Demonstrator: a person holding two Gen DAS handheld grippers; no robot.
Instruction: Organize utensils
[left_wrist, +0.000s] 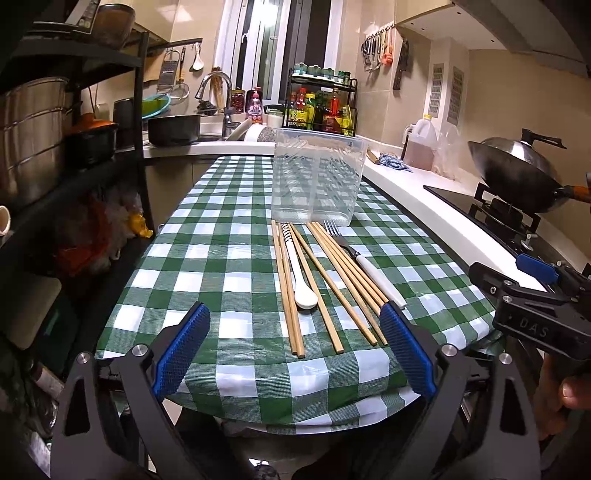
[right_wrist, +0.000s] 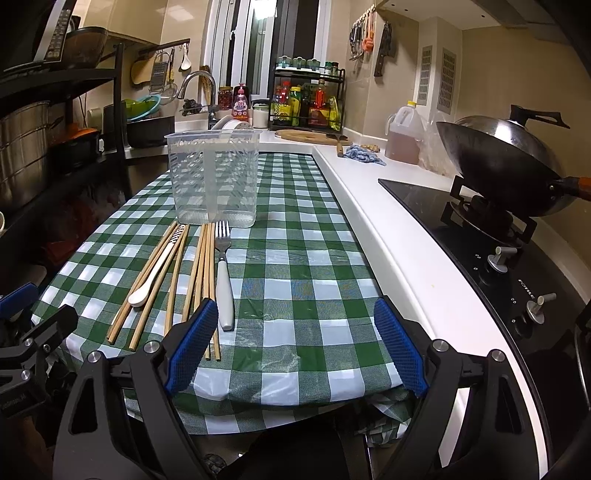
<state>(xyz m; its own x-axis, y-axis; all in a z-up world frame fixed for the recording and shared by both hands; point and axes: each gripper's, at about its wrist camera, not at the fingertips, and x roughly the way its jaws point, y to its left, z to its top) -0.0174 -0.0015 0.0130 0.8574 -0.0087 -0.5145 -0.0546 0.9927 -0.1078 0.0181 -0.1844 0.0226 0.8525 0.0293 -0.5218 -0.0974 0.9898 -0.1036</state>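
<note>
Both tools wide open, nothing held: left tool (left_wrist: 295, 350) and right tool (right_wrist: 295, 343) hover at near edge of the checked table (left_wrist: 221, 258). Chopsticks (left_wrist: 332, 273), white spoon (left_wrist: 301, 280) and fork (right_wrist: 224, 273) lie side by side on the cloth, tips just in front of clear plastic holder (left_wrist: 317, 177), which stands upright w/ two compartments.

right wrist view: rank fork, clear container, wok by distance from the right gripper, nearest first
From the right gripper, open over the checked cloth:
1. fork: just ahead and left, its white handle ending beside the left finger.
2. clear container: farther up the table, ahead and left, past the fork's tines.
3. wok: off the table, on the stove to the far right.
</note>
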